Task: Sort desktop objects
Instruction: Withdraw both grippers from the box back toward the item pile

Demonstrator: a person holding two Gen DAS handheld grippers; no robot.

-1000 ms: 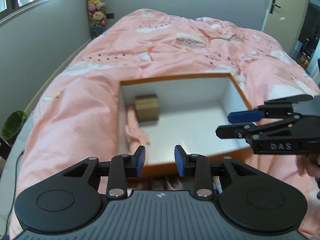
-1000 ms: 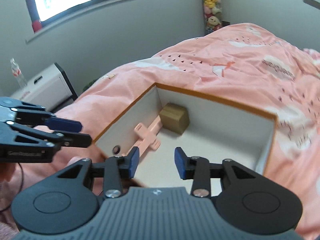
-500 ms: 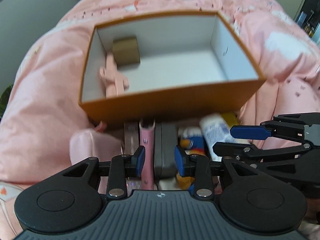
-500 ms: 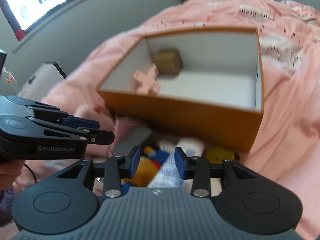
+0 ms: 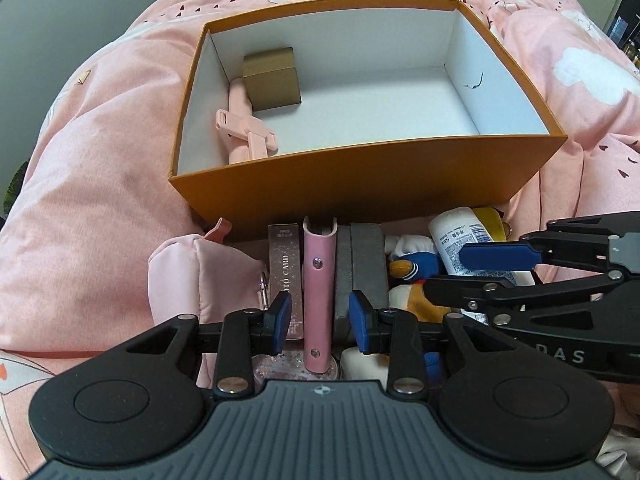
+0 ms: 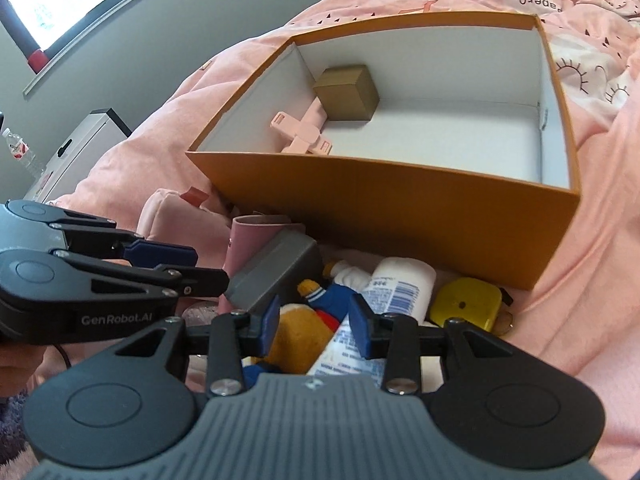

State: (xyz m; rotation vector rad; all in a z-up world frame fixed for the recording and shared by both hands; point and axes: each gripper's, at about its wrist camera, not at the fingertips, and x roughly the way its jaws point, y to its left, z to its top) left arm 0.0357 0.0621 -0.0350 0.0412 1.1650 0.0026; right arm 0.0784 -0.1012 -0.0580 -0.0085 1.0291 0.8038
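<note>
An orange box (image 5: 360,184) (image 6: 400,208) with a white inside lies on the pink bed. It holds a gold cube box (image 5: 272,78) (image 6: 347,94) and a pink stand (image 5: 244,128) (image 6: 302,132). In front of it lie a pink pouch (image 5: 200,276), a photo card box (image 5: 285,264), a pink case (image 5: 319,280), a grey block (image 5: 362,264) (image 6: 276,272), a plush toy (image 5: 412,276) (image 6: 308,320), a white bottle (image 5: 460,240) (image 6: 384,292) and a yellow tape measure (image 6: 466,306). My left gripper (image 5: 319,322) is open above the pink case. My right gripper (image 6: 314,326) is open above the plush and bottle.
The pink quilt (image 5: 100,160) covers the whole bed around the box. A grey wall (image 6: 140,48) and a white cabinet (image 6: 80,152) stand beyond the bed's left side.
Both grippers have drawn back and tilted down, from over the box to the pile of objects in front of it. Both stay open and empty.
</note>
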